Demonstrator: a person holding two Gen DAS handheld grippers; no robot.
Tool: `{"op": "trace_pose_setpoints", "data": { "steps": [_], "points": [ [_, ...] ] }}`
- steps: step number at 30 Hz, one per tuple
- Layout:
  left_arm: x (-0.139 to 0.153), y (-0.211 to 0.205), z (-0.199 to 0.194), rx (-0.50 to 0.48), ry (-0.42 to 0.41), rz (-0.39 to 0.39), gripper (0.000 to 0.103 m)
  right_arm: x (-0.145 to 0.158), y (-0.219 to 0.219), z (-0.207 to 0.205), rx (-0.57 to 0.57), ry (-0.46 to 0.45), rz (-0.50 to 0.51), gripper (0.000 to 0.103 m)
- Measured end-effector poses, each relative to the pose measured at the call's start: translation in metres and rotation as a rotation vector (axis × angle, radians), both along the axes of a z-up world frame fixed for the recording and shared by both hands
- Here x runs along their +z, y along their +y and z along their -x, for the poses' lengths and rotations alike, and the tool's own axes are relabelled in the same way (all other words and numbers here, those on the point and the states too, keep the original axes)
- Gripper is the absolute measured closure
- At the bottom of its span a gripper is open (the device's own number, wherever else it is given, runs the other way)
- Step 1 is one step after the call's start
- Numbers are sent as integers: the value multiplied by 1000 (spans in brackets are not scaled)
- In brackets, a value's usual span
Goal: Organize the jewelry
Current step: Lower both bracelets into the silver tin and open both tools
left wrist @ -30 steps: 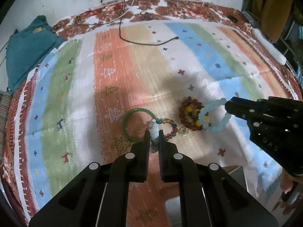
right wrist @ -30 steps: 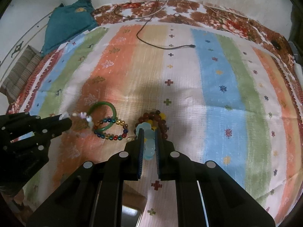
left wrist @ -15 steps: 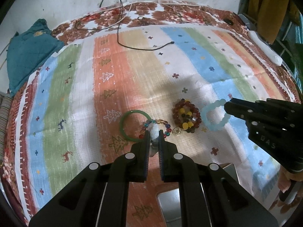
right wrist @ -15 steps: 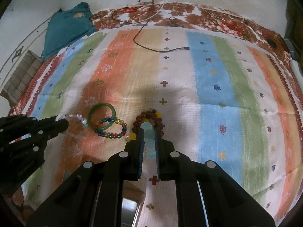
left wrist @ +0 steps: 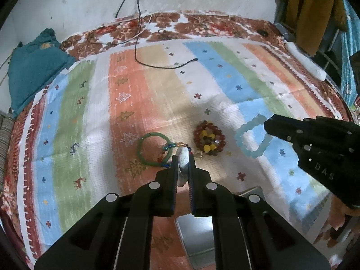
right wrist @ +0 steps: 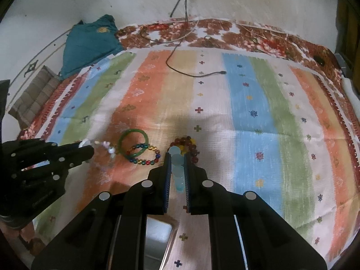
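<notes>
Pale blue bead bracelet (left wrist: 253,138) hangs from the right gripper (right wrist: 177,164), jaws clenched on a few of its beads; the loop dangles clear of the striped cloth (left wrist: 225,83), just right of the dark red and yellow bead bracelet (left wrist: 209,138), which lies bunched on the cloth. Left gripper (left wrist: 182,165) is clamped on a whitish bead strand (right wrist: 105,146) — lifted too, its free end trailing toward the green bangle (left wrist: 153,148). Multicolour bead bracelet (right wrist: 144,155) lies across the bangle's rim, overlapping it.

Judgement: both pieces are raised so they can be carried off separately without dragging the others; likely bound for the metal tray (right wrist: 157,238) at the near edge, below the grippers.

Hard to read: the tray is mostly hidden behind the gripper bodies in both views, contents not visible. The whitish strand is blurred and faint; its full length and form cannot be made out. Black cable (left wrist: 166,66) lies far up the cloth, well apart.
</notes>
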State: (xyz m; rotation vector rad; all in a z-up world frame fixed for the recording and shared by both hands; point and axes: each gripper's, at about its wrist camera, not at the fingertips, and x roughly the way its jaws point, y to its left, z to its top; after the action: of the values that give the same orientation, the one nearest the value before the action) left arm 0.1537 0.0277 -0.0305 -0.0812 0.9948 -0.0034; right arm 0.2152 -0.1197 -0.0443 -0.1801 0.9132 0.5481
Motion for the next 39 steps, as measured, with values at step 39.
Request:
{"op": "trace_pose_setpoints", "data": {
  "steps": [39],
  "points": [
    [24, -35, 78, -53, -106, 41, 95, 13, -25, 84, 85, -51, -46, 91]
  ]
}}
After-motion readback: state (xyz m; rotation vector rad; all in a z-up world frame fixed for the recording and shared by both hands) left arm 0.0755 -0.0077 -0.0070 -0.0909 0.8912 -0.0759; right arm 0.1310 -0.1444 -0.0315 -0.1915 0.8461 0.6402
